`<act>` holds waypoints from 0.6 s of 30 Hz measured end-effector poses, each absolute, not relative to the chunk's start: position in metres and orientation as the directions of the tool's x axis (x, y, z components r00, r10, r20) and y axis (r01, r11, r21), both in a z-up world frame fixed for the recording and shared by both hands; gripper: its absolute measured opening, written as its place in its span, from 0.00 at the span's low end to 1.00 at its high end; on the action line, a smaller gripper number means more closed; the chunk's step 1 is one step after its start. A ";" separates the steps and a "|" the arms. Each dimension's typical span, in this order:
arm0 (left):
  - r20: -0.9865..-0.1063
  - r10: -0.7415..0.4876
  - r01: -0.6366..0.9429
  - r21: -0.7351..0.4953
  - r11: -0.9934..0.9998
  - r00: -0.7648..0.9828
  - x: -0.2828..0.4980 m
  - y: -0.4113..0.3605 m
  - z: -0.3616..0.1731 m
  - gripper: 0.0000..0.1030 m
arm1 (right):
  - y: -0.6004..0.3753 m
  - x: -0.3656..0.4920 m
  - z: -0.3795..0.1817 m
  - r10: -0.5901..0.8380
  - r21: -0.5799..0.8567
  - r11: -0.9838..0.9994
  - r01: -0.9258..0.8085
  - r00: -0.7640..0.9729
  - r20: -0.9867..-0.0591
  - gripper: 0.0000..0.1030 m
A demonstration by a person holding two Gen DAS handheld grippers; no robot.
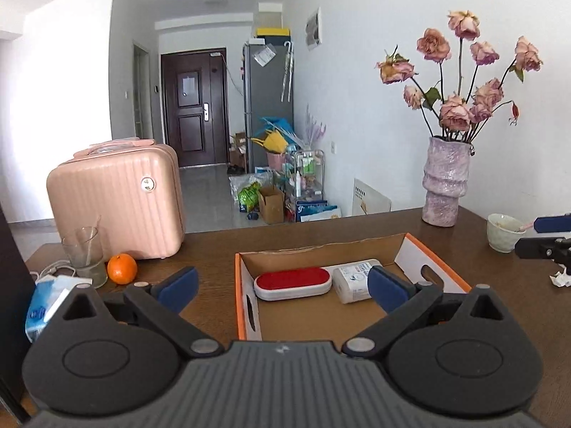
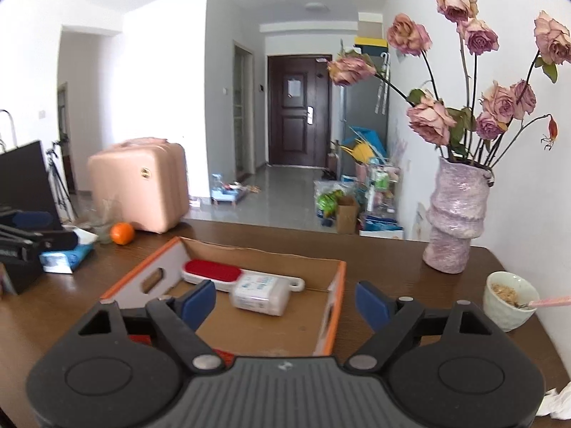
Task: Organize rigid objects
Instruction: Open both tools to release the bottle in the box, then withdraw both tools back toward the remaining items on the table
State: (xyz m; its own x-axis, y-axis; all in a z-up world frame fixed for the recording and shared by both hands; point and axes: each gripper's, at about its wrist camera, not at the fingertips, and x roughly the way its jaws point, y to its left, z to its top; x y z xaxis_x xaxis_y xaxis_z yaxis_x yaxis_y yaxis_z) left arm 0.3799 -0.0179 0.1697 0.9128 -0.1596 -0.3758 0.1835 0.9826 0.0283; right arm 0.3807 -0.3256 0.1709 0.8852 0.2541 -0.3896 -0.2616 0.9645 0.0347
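Observation:
An orange-rimmed cardboard box point(image 1: 433, 265) point(image 2: 330, 315) lies on the brown table. Inside it lie a red and white brush point(image 1: 292, 283) point(image 2: 214, 271) and a white packet point(image 1: 351, 281) point(image 2: 259, 294). My left gripper point(image 1: 282, 285) is open and empty, held above the box's near side. My right gripper point(image 2: 285, 301) is open and empty, above the box's near right part. The right gripper also shows at the right edge of the left wrist view point(image 1: 546, 239). The left gripper also shows at the left edge of the right wrist view point(image 2: 32, 239).
A pink suitcase point(image 1: 117, 203) point(image 2: 141, 185), a glass point(image 1: 85, 256), an orange point(image 1: 122, 268) point(image 2: 122, 233) and a blue tissue pack point(image 1: 46, 303) point(image 2: 64, 257) stand left. A vase of roses point(image 1: 444, 182) point(image 2: 456, 217), a bowl point(image 1: 503, 232) point(image 2: 510, 299) and crumpled paper point(image 1: 560, 278) stand right.

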 end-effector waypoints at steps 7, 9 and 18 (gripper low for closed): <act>-0.339 -0.095 0.115 0.040 0.993 0.936 0.328 -0.018 0.137 1.00 | -0.316 0.325 0.131 0.201 0.016 0.978 -0.207 0.922 -0.331 0.84; -0.312 -0.076 0.099 0.058 0.993 0.947 0.308 -0.015 0.123 1.00 | -0.312 0.305 0.114 0.158 -0.014 0.985 -0.171 0.937 -0.311 0.86; -0.355 -0.042 0.029 -0.044 0.999 0.934 0.225 0.011 0.058 1.00 | -0.304 0.211 0.044 0.103 -0.009 0.993 -0.114 0.930 -0.352 0.88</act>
State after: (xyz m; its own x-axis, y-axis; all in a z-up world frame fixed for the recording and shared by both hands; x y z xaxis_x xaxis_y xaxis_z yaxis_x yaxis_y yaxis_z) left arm 0.2251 0.0113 0.0582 0.9338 -0.0424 -0.3554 0.0288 0.9986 -0.0436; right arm 0.2114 -0.3036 0.0439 0.9301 0.1034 -0.3524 -0.1139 0.9934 -0.0092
